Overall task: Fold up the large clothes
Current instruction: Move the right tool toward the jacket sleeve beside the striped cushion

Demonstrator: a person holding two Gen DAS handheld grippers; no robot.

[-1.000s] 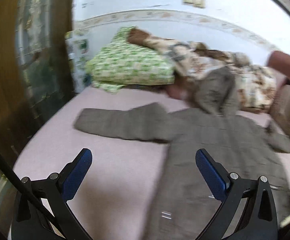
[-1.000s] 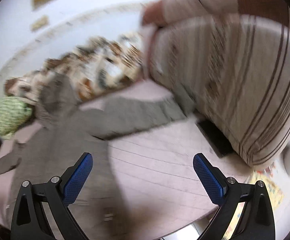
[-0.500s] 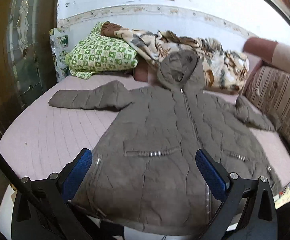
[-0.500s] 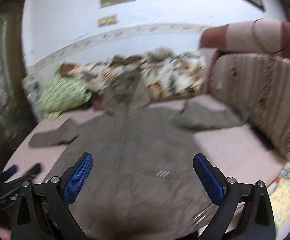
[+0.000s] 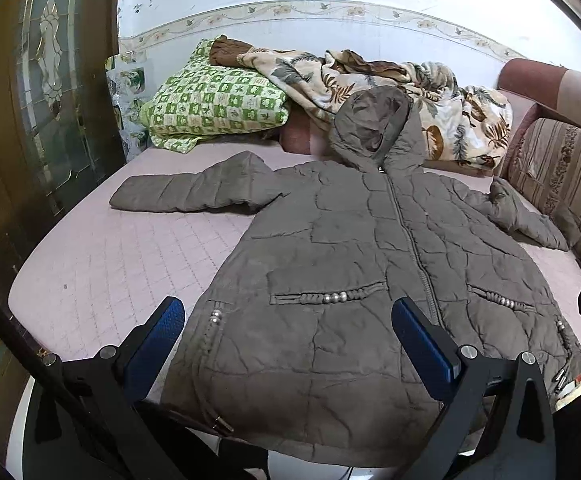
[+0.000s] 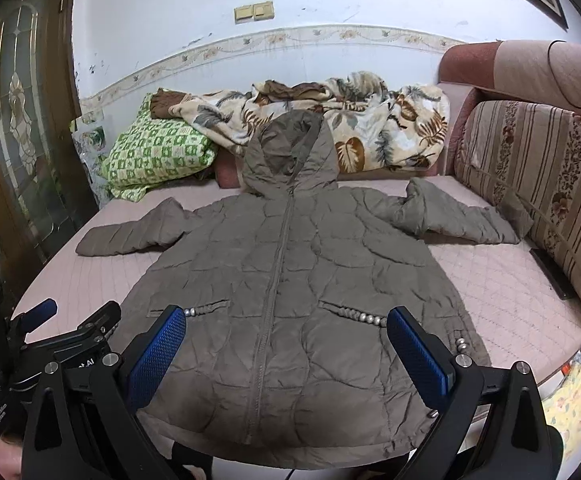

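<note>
A grey-brown quilted hooded jacket (image 5: 354, 264) lies flat, front up and zipped, on a pink quilted bed (image 5: 102, 268), sleeves spread to both sides and hem hanging over the near edge. It also shows in the right wrist view (image 6: 286, 280). My left gripper (image 5: 288, 344) is open and empty above the hem, left of the zip. My right gripper (image 6: 286, 348) is open and empty above the hem, centred on the zip. The left gripper also shows at the lower left of the right wrist view (image 6: 74, 328).
A green checked pillow (image 5: 214, 100) and a leaf-print blanket (image 5: 370, 80) lie at the head of the bed, under the hood. A striped cushion (image 6: 538, 184) stands along the right side. A wooden glazed door (image 5: 38, 100) is on the left.
Both grippers swung from the bed's sides to face the jacket squarely from the foot of the bed. The views went from blurred to steady. The jacket has not moved.
</note>
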